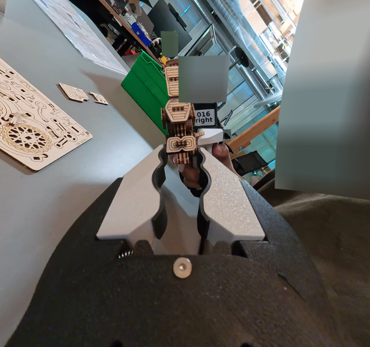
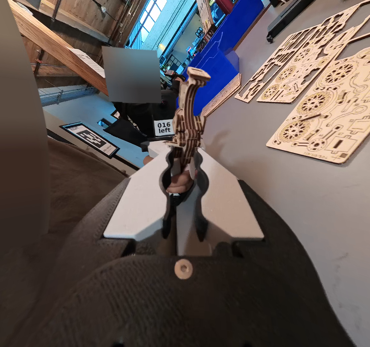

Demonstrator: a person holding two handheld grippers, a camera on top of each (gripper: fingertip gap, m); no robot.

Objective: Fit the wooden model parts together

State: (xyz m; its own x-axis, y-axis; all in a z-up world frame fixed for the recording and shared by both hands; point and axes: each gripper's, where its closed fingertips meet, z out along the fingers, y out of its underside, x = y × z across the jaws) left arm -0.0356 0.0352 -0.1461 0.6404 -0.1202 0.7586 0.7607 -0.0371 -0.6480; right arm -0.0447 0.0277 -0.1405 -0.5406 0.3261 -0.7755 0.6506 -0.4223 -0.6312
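A layered wooden model assembly [image 1: 177, 109] with engraved plates is held upright in the air above the table edge. My left gripper [image 1: 181, 154] is shut on its lower end, grey fingertips on both sides. In the right wrist view the same curved assembly [image 2: 187, 117] rises from my right gripper [image 2: 183, 154], which is also shut on its lower end. The two grippers face each other: the right one's white fingers [image 1: 210, 137] show just behind the model, and the left one [image 2: 157, 149] shows past it. A person's fingers are partly visible behind the model.
Laser-cut wooden sheets [image 1: 30, 121] [image 2: 330, 117] lie on the grey table [image 1: 60, 187]. Two small loose wooden parts [image 1: 74, 92] [image 1: 98, 98] lie near a green bin [image 1: 146, 84]. Printed paper sheets [image 1: 80, 28] lie farther back. A blue bin [image 2: 220, 56] stands beyond more sheets [image 2: 290, 66]. My two grippers' fingertips are within a few centimetres of each other.
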